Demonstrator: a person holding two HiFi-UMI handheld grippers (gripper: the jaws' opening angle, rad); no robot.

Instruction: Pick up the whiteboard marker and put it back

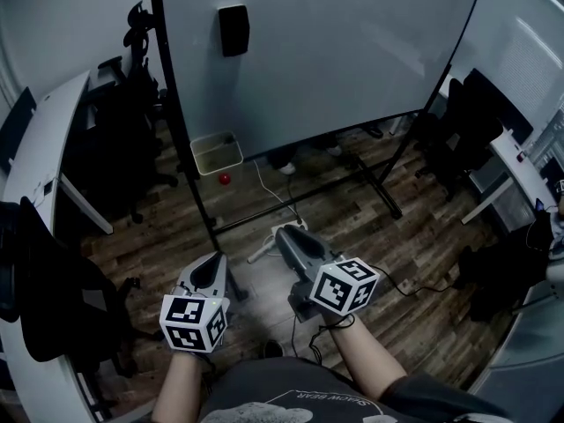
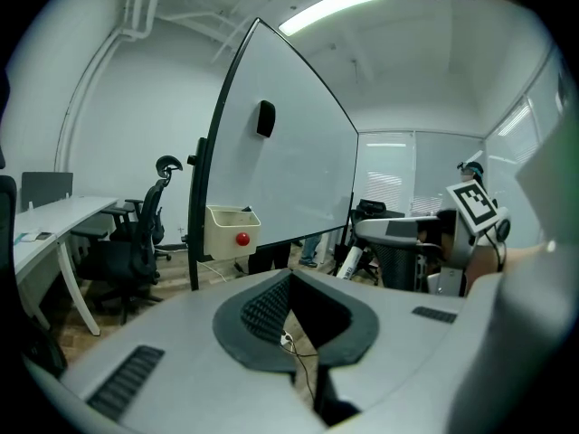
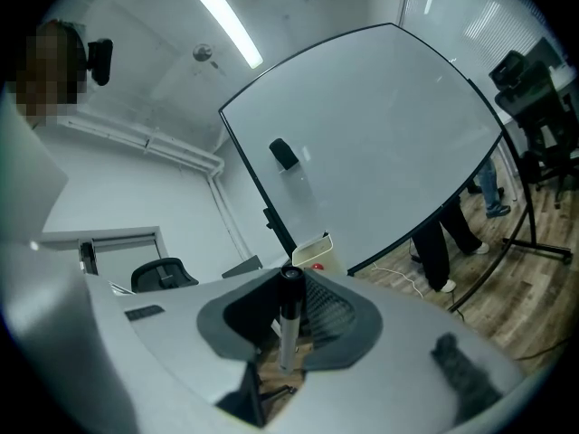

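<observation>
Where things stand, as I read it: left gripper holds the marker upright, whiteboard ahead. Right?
No: the right gripper holds the marker upright; the left gripper is empty. The right gripper view shows it. The whiteboard is ahead.

Wooden floor [image 1: 423, 236], white desk [image 1: 44, 139], black chairs [image 1: 123, 144]

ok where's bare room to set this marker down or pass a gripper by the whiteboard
Free: the cream open bin at the white whiteboard's lower left corner looks empty, and the board face right of the black eraser is bare. The brown wood floor ahead is open apart from a white cable. Crowded: black office chairs on the left and right.
</observation>
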